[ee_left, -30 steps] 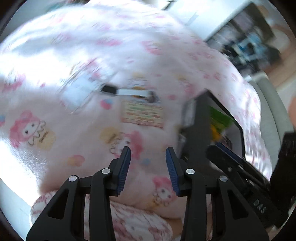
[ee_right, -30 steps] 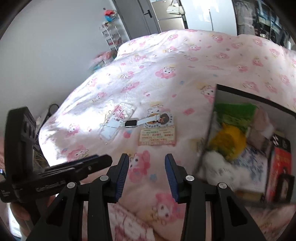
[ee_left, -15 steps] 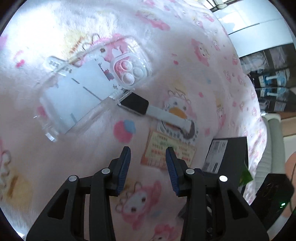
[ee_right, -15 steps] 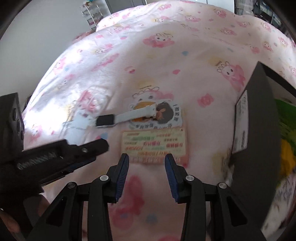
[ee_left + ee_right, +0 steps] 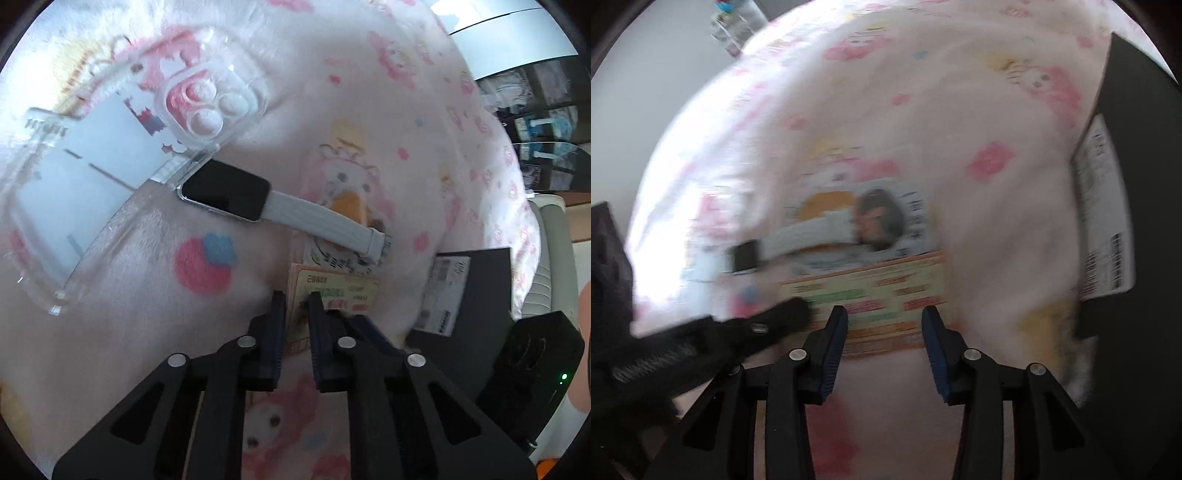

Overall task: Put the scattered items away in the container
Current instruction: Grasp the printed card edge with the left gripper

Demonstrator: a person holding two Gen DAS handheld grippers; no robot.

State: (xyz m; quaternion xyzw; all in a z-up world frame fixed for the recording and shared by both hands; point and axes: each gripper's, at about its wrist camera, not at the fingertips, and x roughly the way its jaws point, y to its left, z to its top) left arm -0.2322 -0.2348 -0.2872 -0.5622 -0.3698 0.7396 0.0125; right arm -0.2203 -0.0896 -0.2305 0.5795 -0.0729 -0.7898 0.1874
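A yellow printed card [image 5: 343, 291] lies on the pink blanket. My left gripper [image 5: 297, 306] is closing on the card's left edge, which shows in the narrow gap between the jaws. My right gripper [image 5: 884, 325] hovers over the same card [image 5: 882, 295]; its jaws stand wide and are closing slightly, pressing on nothing. The left gripper's tip [image 5: 790, 314] reaches in from the left there. A watch [image 5: 229, 194] with a white strap lies beyond, its strap across a picture card [image 5: 879, 218]. The black box [image 5: 480, 295] stands to the right.
A clear phone case [image 5: 110, 173] lies at the upper left, touching the watch. The black box's labelled side wall [image 5: 1104, 206] rises close on the right. The blanket is soft and uneven. Shelves and furniture show past the bed's far edge.
Both grippers have dropped closer to the yellow card. The left jaws have narrowed from wide apart to almost together on the card's edge. The right view has become blurred.
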